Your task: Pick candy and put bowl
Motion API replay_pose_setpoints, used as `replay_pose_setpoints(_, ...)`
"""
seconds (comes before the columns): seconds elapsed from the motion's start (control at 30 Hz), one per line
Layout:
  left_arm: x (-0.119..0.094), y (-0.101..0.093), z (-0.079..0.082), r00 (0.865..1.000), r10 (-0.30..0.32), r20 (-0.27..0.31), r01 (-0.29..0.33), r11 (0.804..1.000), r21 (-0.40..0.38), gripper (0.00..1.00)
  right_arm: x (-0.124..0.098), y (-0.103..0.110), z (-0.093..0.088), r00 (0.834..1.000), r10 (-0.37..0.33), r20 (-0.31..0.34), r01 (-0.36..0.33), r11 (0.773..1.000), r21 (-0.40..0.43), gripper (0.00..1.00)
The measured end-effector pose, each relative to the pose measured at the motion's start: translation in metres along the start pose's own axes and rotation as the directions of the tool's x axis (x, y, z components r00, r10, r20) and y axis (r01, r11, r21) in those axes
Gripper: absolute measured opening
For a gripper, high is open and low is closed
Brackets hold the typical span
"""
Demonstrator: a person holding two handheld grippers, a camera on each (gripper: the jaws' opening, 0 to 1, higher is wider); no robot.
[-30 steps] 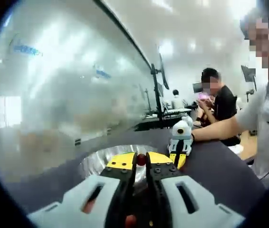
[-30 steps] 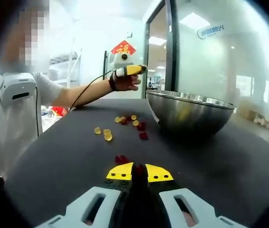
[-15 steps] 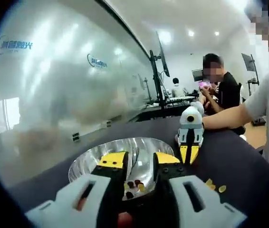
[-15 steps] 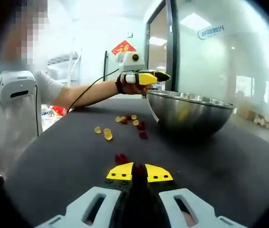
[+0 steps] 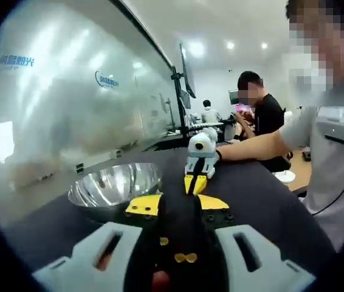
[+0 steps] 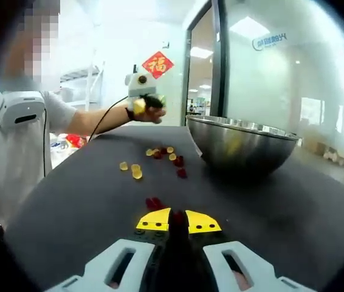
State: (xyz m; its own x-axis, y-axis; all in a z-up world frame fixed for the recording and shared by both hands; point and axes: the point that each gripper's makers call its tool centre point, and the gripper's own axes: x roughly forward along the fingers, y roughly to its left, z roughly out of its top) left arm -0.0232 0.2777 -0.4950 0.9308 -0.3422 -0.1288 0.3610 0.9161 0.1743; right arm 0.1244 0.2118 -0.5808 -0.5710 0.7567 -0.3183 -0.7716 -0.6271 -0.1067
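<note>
Loose candies (image 6: 160, 159) beside steel bowl (image 6: 243, 143)

A dark matte tabletop (image 6: 87, 201) runs beside a tall frosted glass partition (image 5: 68, 115) with a small blue logo (image 5: 106, 80) on it. A red diamond-shaped paper sign (image 6: 157, 64) (gold character at its centre) hangs on the far white wall. Farther off, a seated person in a black shirt (image 5: 268, 118) sits near a black monitor stand (image 5: 178, 103).

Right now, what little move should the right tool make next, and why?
Probably lift and carry toward the bowl. The right tool sits low on the dark table, shut on what looks like a red candy, and the bowl stands ahead to its right, with loose candies beside it.
</note>
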Motion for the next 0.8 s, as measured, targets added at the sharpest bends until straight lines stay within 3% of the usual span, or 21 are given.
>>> replay_pose_setpoints(0.13, 0.001, -0.013, -0.043, 0.999, -0.013, -0.048, 0.011, 0.999, -0.038, 0.13, -0.001, -0.004, -0.001, 1.000, -0.027, -0.008, 0.027, 1.000, -0.004, 0.03)
replay_pose_setpoints(0.17, 0.003, -0.014, -0.052, 0.999, -0.014, -0.052, 0.009, 0.997, -0.081, 0.12, -0.001, -0.004, -0.001, 1.000, -0.029, -0.008, 0.029, 1.000, -0.003, 0.03)
replay_pose_setpoints(0.2, 0.005, -0.016, -0.061, 0.996, -0.018, -0.084, 0.010, 0.995, -0.094, 0.11, -0.001, -0.005, -0.001, 0.999, -0.036, -0.007, 0.036, 0.999, -0.003, 0.03)
replay_pose_setpoints(0.23, 0.006, -0.016, -0.068, 0.987, -0.023, -0.157, 0.020, 1.000, -0.024, 0.10, -0.003, -0.007, 0.000, 0.999, -0.050, -0.004, 0.050, 0.999, -0.001, 0.03)
replay_pose_setpoints(0.27, 0.008, -0.016, -0.060, 0.994, -0.022, -0.108, 0.023, 1.000, 0.010, 0.10, -0.005, -0.010, 0.003, 0.998, -0.062, 0.009, 0.061, 0.998, 0.007, 0.03)
replay_pose_setpoints(0.3, 0.008, -0.018, -0.053, 0.998, -0.032, -0.054, 0.029, 0.999, -0.039, 0.10, -0.008, -0.010, 0.012, 0.997, -0.067, 0.047, 0.067, 0.998, 0.010, 0.03)
replay_pose_setpoints(0.33, 0.006, -0.018, -0.052, 0.998, -0.034, -0.051, 0.029, 0.996, -0.089, 0.10, -0.012, -0.011, 0.022, 0.994, -0.074, 0.081, 0.073, 0.997, 0.015, 0.03)
replay_pose_setpoints(0.43, 0.003, -0.012, -0.049, 0.999, -0.027, -0.036, 0.025, 0.998, -0.065, 0.10, -0.022, -0.023, 0.055, 0.979, -0.128, 0.160, 0.129, 0.992, 0.002, 0.03)
replay_pose_setpoints(0.53, 0.003, -0.015, -0.054, 0.998, -0.035, -0.060, 0.033, 0.998, -0.044, 0.11, -0.025, -0.039, 0.103, 0.951, -0.169, 0.258, 0.173, 0.985, 0.007, 0.03)
replay_pose_setpoints(0.67, 0.004, -0.021, -0.059, 0.995, -0.051, -0.086, 0.048, 0.998, -0.034, 0.11, -0.010, -0.074, 0.138, 0.934, -0.251, 0.254, 0.249, 0.968, 0.041, 0.03)
replay_pose_setpoints(0.8, 0.002, -0.021, -0.059, 0.995, -0.052, -0.090, 0.050, 0.998, -0.033, 0.11, 0.026, -0.092, 0.135, 0.949, -0.266, 0.170, 0.264, 0.964, 0.031, 0.04)
